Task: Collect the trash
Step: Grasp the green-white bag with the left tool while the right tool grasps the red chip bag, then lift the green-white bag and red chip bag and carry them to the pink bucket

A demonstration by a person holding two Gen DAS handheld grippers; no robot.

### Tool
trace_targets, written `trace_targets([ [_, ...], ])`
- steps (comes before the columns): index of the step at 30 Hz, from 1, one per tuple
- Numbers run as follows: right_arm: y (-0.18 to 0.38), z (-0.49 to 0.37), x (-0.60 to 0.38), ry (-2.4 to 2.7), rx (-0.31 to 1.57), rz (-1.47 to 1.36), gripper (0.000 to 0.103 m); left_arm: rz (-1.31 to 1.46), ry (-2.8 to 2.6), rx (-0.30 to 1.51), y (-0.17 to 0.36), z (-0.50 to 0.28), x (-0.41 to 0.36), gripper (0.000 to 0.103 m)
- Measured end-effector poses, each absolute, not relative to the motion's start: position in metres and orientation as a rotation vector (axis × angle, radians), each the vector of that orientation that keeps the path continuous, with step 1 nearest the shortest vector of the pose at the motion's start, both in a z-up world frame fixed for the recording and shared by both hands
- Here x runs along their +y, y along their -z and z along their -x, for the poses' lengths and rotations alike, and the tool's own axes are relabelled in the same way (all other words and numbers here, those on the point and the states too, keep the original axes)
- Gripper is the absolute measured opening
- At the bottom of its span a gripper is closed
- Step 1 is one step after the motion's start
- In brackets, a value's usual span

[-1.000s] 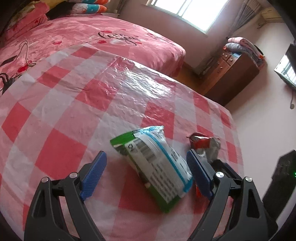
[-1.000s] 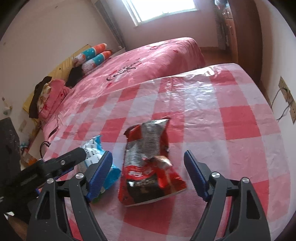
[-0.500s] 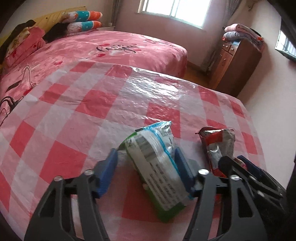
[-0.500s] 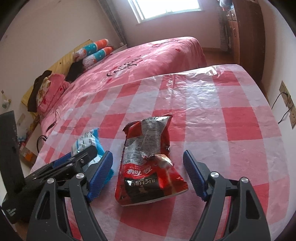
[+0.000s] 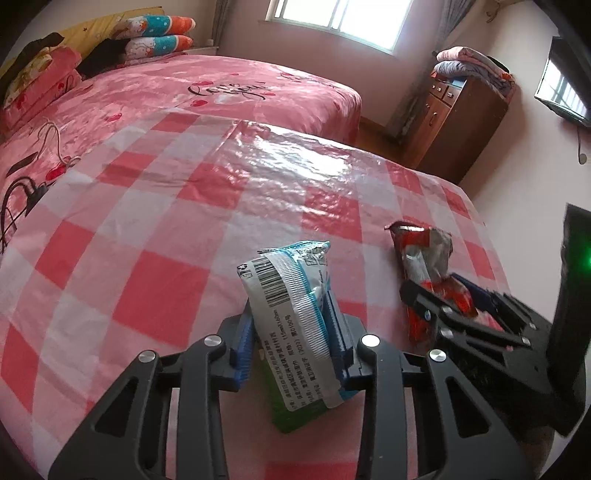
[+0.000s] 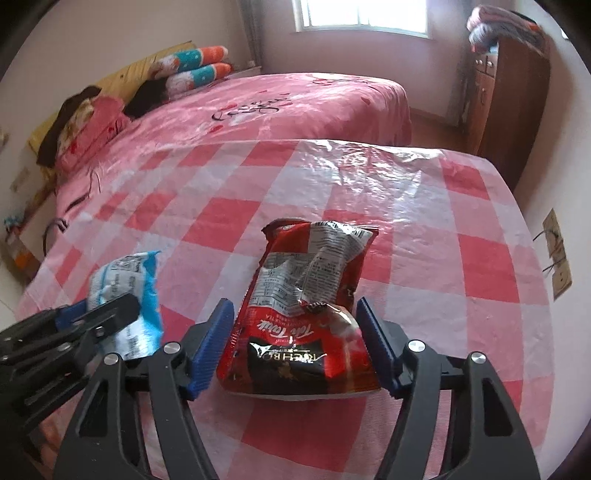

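Observation:
A white, blue and green wrapper (image 5: 284,288) stands between the blue pads of my left gripper (image 5: 291,336). Its jaws are closing and press the wrapper on both sides. To the right a crumpled red and silver snack bag (image 5: 421,254) lies on the checked tablecloth (image 5: 166,258), with my right gripper (image 5: 454,299) around it. In the right wrist view the red bag (image 6: 306,295) lies flat between the pads of my right gripper (image 6: 293,343). Those jaws are closing, and a thin gap shows at the left pad. The held wrapper (image 6: 125,273) and left gripper (image 6: 96,314) appear at the left.
A bed with a pink cover (image 5: 221,96) lies beyond the table, with pillows (image 5: 159,33) at its head. A brown wooden cabinet (image 5: 461,122) stands at the back right under folded bedding. The table's right edge (image 6: 532,280) runs close to the wall.
My left jaws have come in from wide apart and clamped the wrapper, which now stands more upright. My right jaws have narrowed around the red bag. Both grippers have shifted slightly.

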State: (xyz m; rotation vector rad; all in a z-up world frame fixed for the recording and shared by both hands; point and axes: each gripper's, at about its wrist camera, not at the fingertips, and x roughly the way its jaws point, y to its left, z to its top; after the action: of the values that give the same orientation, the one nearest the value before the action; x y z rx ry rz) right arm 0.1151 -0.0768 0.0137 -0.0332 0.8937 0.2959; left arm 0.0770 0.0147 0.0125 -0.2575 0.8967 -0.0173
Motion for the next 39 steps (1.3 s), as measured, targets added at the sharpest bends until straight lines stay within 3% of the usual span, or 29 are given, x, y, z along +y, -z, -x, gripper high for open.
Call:
trace_targets([
  [14, -0.023, -0.097, -0.063, -0.324, 0.818, 0.12, 0.054, 0.269, 0.046, 0.91, -0.012, -0.02, 0.056, 0.035],
  [39, -0.046, -0.002, -0.011, -0.297, 0.759, 0.181, 0.052, 0.281, 0.083, 0.896, -0.016, 0.061, 0.11, 0.035],
])
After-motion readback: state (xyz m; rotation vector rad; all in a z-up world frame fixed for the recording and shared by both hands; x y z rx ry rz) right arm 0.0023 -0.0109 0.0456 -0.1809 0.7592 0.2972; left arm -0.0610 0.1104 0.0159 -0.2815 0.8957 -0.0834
